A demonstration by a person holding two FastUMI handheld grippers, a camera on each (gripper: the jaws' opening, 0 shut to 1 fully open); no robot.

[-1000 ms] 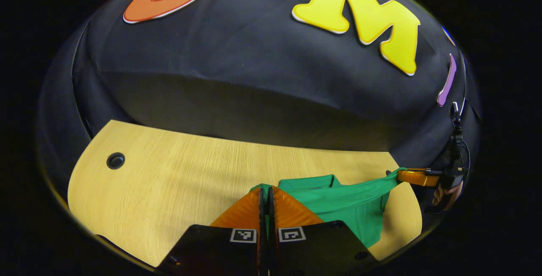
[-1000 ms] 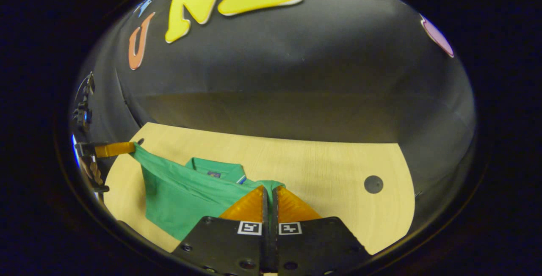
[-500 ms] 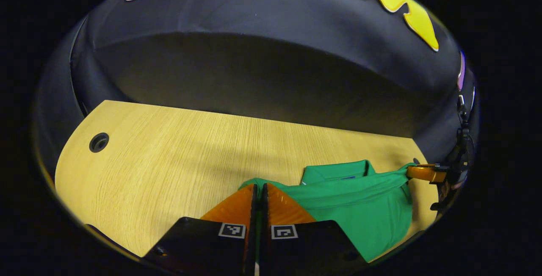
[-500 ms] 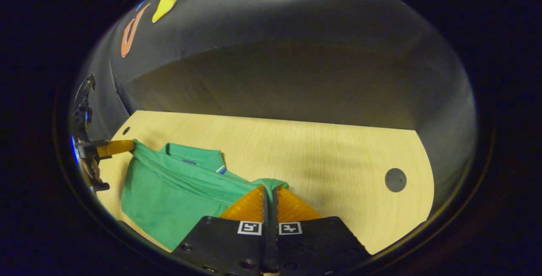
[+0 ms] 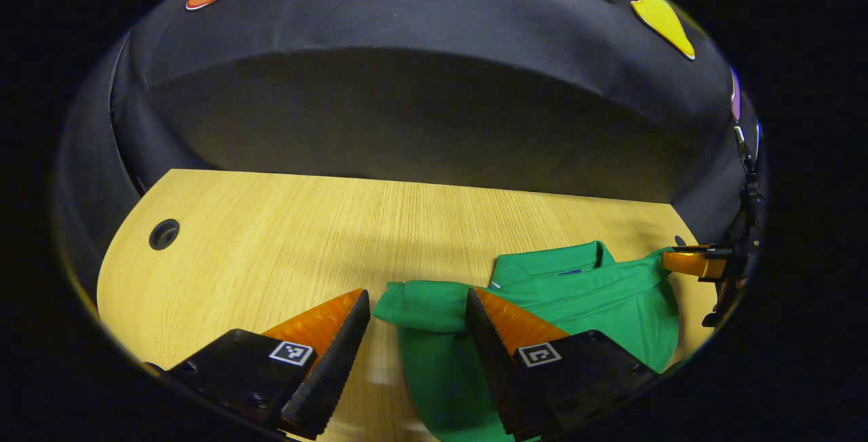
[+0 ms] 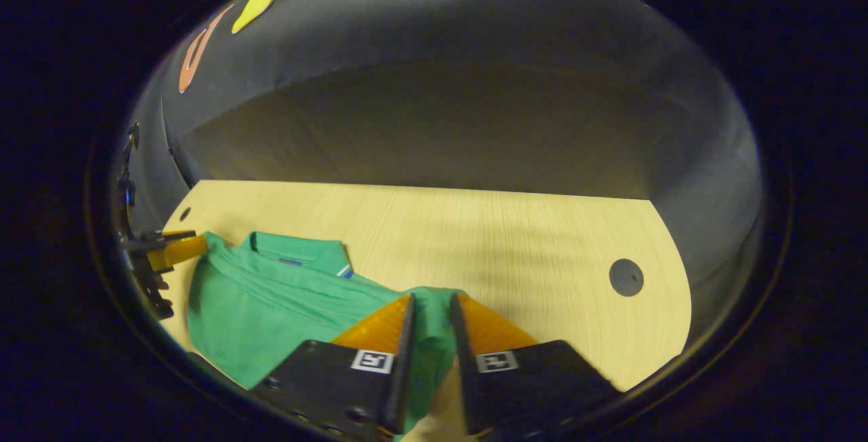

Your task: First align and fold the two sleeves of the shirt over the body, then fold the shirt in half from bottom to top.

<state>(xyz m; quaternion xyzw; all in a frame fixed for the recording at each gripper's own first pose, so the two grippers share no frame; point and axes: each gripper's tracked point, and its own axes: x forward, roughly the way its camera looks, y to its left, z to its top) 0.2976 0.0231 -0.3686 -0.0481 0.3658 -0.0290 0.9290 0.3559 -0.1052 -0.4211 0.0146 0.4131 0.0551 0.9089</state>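
Here, a pale wood-grain bench [image 5: 285,238] is carrying everything, its top running back to the black cloth wall [image 5: 407,110] of the booth. A small dark round hole [image 5: 163,233] is sitting in the bench top in the left gripper view, well apart from the shirt, and another dark round hole [image 6: 625,276] is showing in the right gripper view, likewise well away from the shirt.

The green collared polo shirt [image 5: 590,306] is lying on the bench, folded, with its collar [image 5: 549,264] pointing toward the cloth wall. Its long axis is running side to side between the two grippers, roughly parallel to the wall. In the right gripper view the same shirt [image 6: 271,299] is lying with its collar [image 6: 298,252] toward the wall as well.

The left gripper [image 5: 417,306] is standing wide open, its fingers spread on either side of a rolled corner of the shirt and not pressing on it. The right gripper [image 6: 430,303] is parted too, though more narrowly, with a fold of the shirt lying in the gap; I cannot tell whether the fingers are touching the cloth. In the left gripper view the right gripper [image 5: 692,262] is showing at the shirt's far corner.
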